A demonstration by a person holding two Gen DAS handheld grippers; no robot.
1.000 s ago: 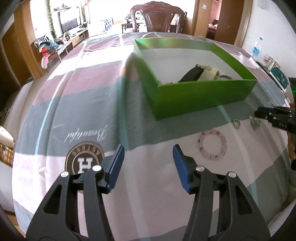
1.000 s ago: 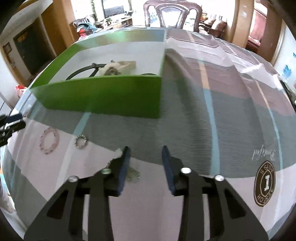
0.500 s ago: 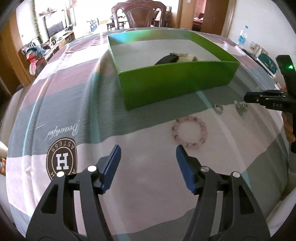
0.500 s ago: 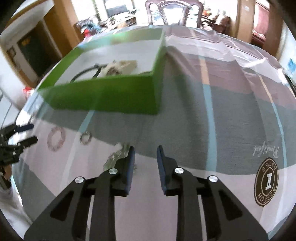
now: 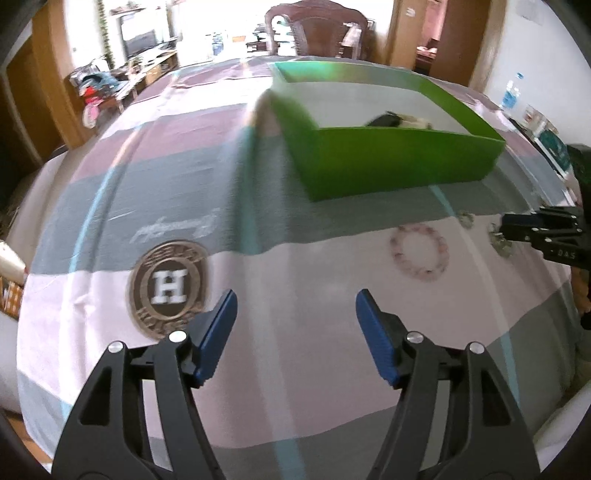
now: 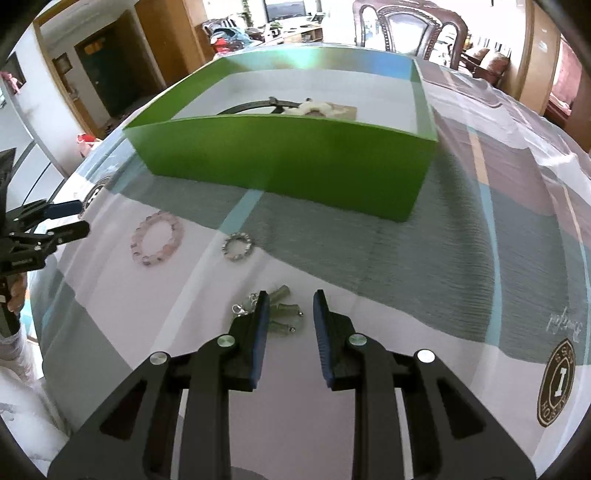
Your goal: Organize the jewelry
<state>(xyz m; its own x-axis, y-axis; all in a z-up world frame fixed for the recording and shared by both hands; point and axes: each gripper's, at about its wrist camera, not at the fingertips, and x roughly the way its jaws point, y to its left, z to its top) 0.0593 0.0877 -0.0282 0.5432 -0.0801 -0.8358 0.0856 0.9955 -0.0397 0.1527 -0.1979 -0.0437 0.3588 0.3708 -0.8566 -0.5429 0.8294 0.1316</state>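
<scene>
A green box point(image 6: 288, 155) stands on the striped cloth, with a black band and a pale item inside; it also shows in the left wrist view point(image 5: 399, 166). A pink bead bracelet point(image 6: 157, 239) and a small silver ring point(image 6: 238, 246) lie in front of it. A green-and-silver charm piece point(image 6: 282, 314) lies just under my right gripper point(image 6: 288, 314), which is open with a narrow gap and empty. My left gripper point(image 5: 295, 314) is wide open and empty above the cloth, left of the bracelet point(image 5: 419, 253). The right gripper point(image 5: 517, 230) shows at the right edge.
A round "H" logo point(image 5: 170, 284) is printed on the cloth by the left gripper. Another logo point(image 6: 559, 387) sits at the right of the right wrist view. A wooden chair point(image 6: 406, 26) stands behind the table. The table's edge curves close below both grippers.
The right gripper has come down over the charm piece and its jaws have spread slightly. The left gripper has swung left, so the bracelet sits further right in its view.
</scene>
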